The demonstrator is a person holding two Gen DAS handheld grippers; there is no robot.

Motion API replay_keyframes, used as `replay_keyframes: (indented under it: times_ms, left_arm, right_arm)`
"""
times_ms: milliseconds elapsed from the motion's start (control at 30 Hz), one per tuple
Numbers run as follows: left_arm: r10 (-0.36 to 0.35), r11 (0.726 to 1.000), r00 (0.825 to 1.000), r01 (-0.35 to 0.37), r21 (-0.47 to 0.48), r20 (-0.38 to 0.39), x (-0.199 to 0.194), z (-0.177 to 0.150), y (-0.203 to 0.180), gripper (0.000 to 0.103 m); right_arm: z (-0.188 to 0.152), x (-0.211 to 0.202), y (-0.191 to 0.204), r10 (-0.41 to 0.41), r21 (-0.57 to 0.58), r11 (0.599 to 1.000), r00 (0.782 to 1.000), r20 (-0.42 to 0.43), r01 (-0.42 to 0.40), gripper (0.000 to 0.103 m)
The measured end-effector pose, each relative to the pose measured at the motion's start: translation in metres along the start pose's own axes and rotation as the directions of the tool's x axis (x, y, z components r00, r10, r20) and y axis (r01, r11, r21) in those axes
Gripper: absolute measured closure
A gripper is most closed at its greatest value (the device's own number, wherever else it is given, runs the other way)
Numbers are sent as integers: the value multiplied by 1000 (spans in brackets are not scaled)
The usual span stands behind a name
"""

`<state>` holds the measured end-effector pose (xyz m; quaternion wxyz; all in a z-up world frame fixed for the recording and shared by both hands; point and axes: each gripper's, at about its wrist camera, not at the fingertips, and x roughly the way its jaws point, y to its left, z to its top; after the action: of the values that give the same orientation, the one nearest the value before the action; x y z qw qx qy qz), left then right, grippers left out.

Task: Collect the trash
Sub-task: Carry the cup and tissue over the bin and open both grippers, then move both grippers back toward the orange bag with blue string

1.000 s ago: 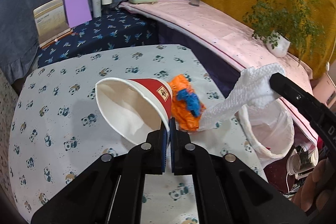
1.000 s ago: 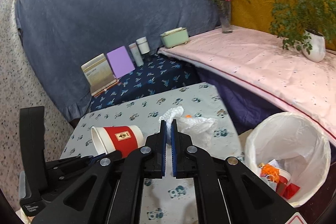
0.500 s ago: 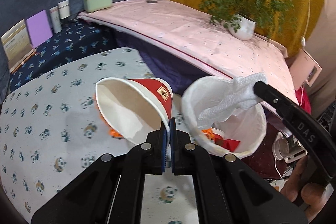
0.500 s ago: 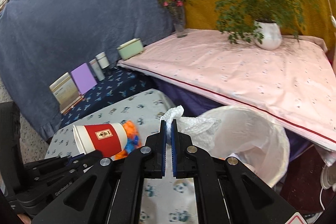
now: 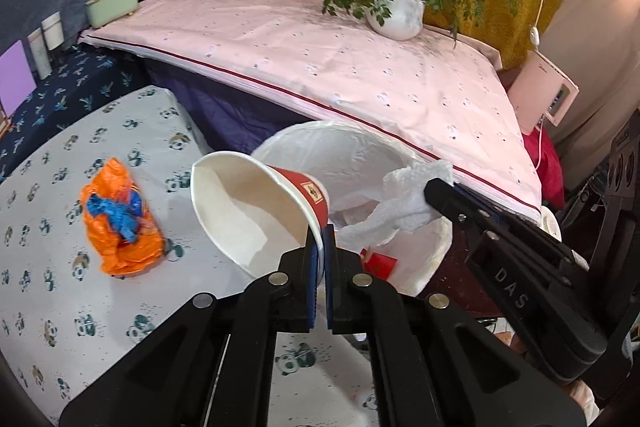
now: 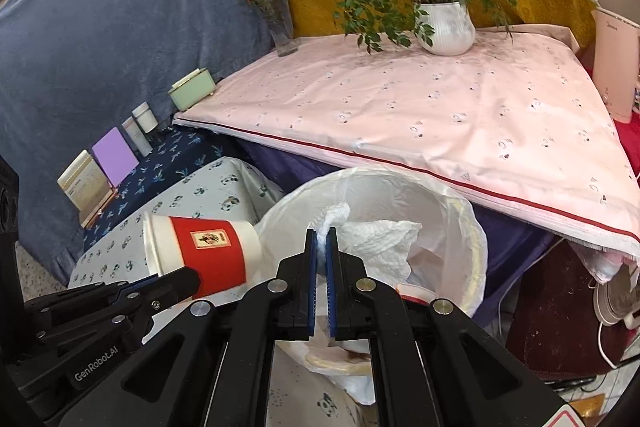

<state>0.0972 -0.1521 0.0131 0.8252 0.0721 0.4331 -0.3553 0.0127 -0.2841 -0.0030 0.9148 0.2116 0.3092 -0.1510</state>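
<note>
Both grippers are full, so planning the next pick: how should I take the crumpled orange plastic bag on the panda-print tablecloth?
Grip the crumpled orange plastic bag from above, across its raised middle where the blue patch is bunched. It lies as a soft, loose heap on the panda-print tablecloth, with bare cloth all round, so jaws closing over the top folds should probably catch enough plastic.

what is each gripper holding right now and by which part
Left gripper pinches the red paper cup by its rim wall; right gripper clamps a fold of the white paper towel.
</note>
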Motion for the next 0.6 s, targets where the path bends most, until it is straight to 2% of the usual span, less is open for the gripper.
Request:
replay_keyframes:
  times_ms: [167, 233, 267, 300, 333, 500, 600]
  left_arm:
    - [-11, 1000, 1000, 11, -4, -4, 9, 0, -4, 98]
    - [-7, 1000, 1000, 7, -17, -6, 11, 0, -3, 89]
    - [-7, 1000, 1000, 7, -25, -7, 12, 0, -1, 85]
    - [-8, 999, 1000, 8, -35, -6, 12, 0, 1, 77]
    - [-4, 999, 1000, 4, -43, -1, 11, 0, 3, 71]
    - [14, 998, 1000, -13, -57, 18, 5, 2, 11, 69]
    - [26, 997, 999, -25, -77, 20, 3, 0, 18, 64]
  right_arm:
    - [0, 0, -7, -14, 5, 1000, 1000, 7, 14, 89]
    - [0, 0, -7, -22, 6, 1000, 1000, 15, 21, 74]
    - [1, -1, -7, -22, 8, 1000, 1000, 20, 22, 70]
    - [2, -2, -7, -23, 12, 1000, 999, 26, 23, 66]
    - [2, -2, -7, -21, 13, 1000, 999, 29, 21, 64]
    - [5, -2, -5, -17, 10, 1000, 999, 32, 17, 63]
    - [5, -2, -3, -13, 4, 1000, 999, 30, 13, 61]
